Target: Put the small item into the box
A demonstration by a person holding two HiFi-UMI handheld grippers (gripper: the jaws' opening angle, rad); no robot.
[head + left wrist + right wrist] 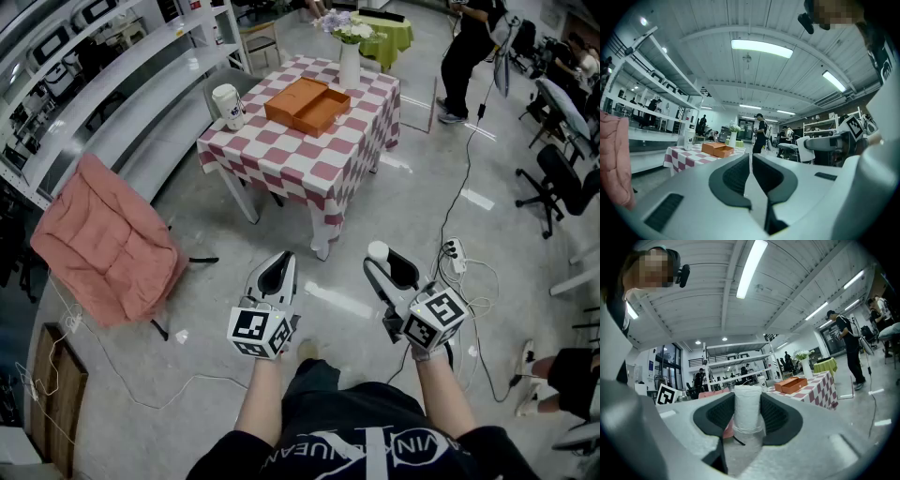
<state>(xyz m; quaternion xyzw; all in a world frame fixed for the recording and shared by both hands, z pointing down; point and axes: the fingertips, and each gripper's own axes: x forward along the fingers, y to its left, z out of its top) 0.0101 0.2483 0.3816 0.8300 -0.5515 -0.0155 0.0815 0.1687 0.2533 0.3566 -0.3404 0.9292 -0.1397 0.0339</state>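
Two jaws of the right gripper (748, 420) are clamped on a small white cylinder (747, 401), which stands upright between them, and they sit wide to take it; on the left gripper (751, 176) the jaws are drawn together with nothing in them; both tools are held level, out in front of the person, over bare floor.

So the small item is in hand and this reads as the carry; the orange box (307, 103) lies open on the checked table (281, 159), well apart from both grippers, with a white cup (228, 105) to its left and a vase of flowers (349, 58) just behind it. Next move, as I judge it: walk up to the table, bring the right gripper over the open half of the box clear of vase and cup, lower it and let the jaws part; the left gripper looks to have no job unless the box slides.

Hard to make out: what the cylinder actually is, since its lower end drops out of sight between the jaws; in the head view only its rounded white tip shows; which half of the box is tray and which lid I cannot tell from here, nor whether anything lies inside; a pink chair (108, 239) stands off to the left, a standing person (473, 52) beyond the table.
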